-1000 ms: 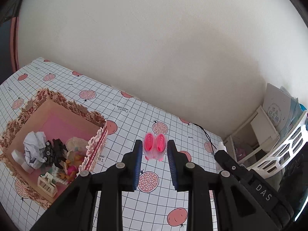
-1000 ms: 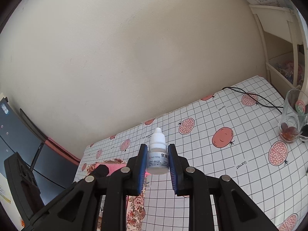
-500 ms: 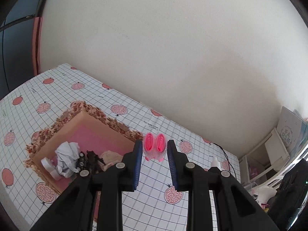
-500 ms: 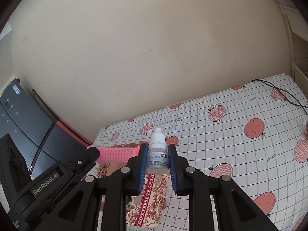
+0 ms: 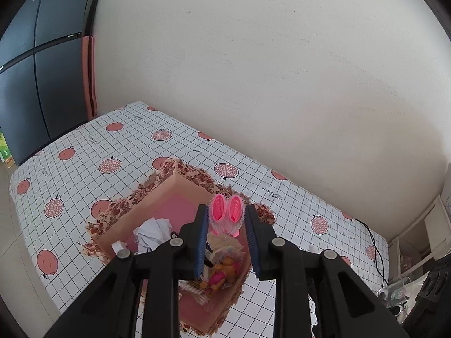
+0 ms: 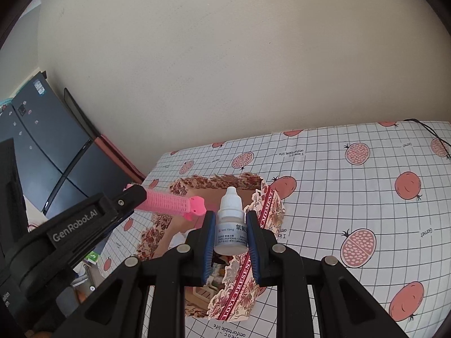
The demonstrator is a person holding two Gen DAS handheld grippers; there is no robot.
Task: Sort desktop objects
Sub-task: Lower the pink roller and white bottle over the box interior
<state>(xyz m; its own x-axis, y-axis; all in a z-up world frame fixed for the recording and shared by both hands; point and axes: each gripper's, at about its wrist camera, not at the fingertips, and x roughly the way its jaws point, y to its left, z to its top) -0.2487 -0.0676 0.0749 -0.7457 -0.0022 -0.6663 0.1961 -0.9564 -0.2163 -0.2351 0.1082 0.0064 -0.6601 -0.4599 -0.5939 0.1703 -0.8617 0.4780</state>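
Both fingers pairs clamp: left pink roller (image 5: 227, 214), right dropper bottle (image 6: 230, 226).

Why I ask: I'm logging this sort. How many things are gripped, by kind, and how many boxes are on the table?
roller: 1, gripped
bottle: 1, gripped
box: 1, on the table
Total: 3
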